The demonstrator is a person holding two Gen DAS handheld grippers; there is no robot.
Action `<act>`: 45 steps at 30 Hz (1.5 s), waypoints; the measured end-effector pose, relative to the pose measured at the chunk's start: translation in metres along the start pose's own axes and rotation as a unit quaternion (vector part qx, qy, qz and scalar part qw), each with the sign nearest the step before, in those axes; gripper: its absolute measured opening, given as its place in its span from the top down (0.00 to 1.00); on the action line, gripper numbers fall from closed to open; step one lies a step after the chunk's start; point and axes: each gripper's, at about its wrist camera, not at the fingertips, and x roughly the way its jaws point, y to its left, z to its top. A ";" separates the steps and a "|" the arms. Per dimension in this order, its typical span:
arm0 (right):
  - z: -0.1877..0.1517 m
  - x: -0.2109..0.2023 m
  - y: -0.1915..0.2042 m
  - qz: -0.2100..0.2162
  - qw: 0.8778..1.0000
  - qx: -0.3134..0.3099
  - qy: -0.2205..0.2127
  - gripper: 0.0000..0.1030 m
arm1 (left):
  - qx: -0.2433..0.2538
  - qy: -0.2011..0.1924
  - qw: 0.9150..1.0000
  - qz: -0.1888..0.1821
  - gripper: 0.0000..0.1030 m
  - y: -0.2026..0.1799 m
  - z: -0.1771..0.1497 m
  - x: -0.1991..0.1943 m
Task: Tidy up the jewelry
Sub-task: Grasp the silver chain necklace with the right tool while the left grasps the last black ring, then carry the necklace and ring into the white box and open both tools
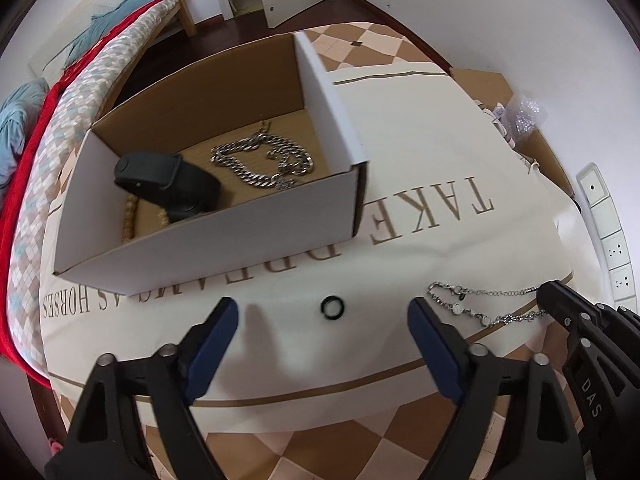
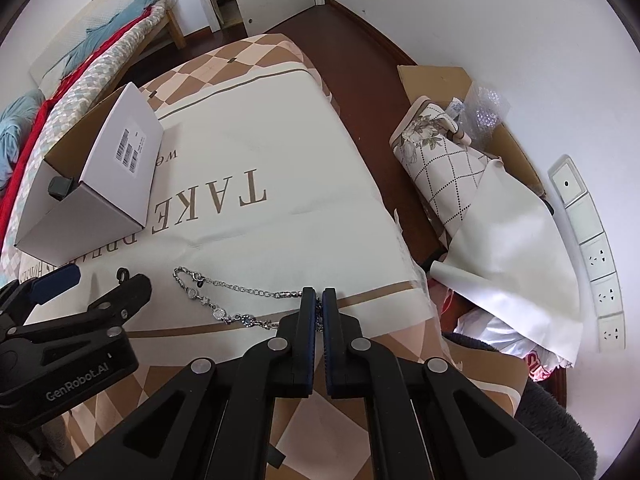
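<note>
Cream cloth [image 2: 280, 152], thin silver bracelet [image 2: 224, 296]

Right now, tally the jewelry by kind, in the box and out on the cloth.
Chain necklace: 1, in the cardboard box
Bead bracelet: 1, in the box, partly hidden
Black band: 1, in the box
Black ring: 1, on the cloth, ahead of the open left tongs
Thin silver bracelet: 1, on the cloth, one end pinched in the right tongs
Total: 5

A cream printed cloth [image 1: 420, 152] covers the checkered bed surface [image 1: 360, 44], and on it an open white cardboard box [image 1: 208, 252] stands, with a small black ring [image 1: 333, 306] just before the box and a thin silver chain bracelet [image 2: 236, 300] farther toward the cloth's edge.
</note>
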 end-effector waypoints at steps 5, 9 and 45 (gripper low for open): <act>0.002 0.002 -0.001 0.001 1.000 0.002 0.002 0.97 | 0.006 0.003 1.000 -0.020 0.88 -0.006 0.003 0.004; 0.003 -0.001 -0.002 0.005 1.000 0.004 -0.002 1.00 | 0.016 0.003 1.000 -0.025 0.91 -0.009 0.003 0.000; 0.121 -0.149 0.139 0.178 0.972 -0.105 -0.113 1.00 | -0.086 -0.062 0.994 -0.032 0.90 0.184 0.062 -0.116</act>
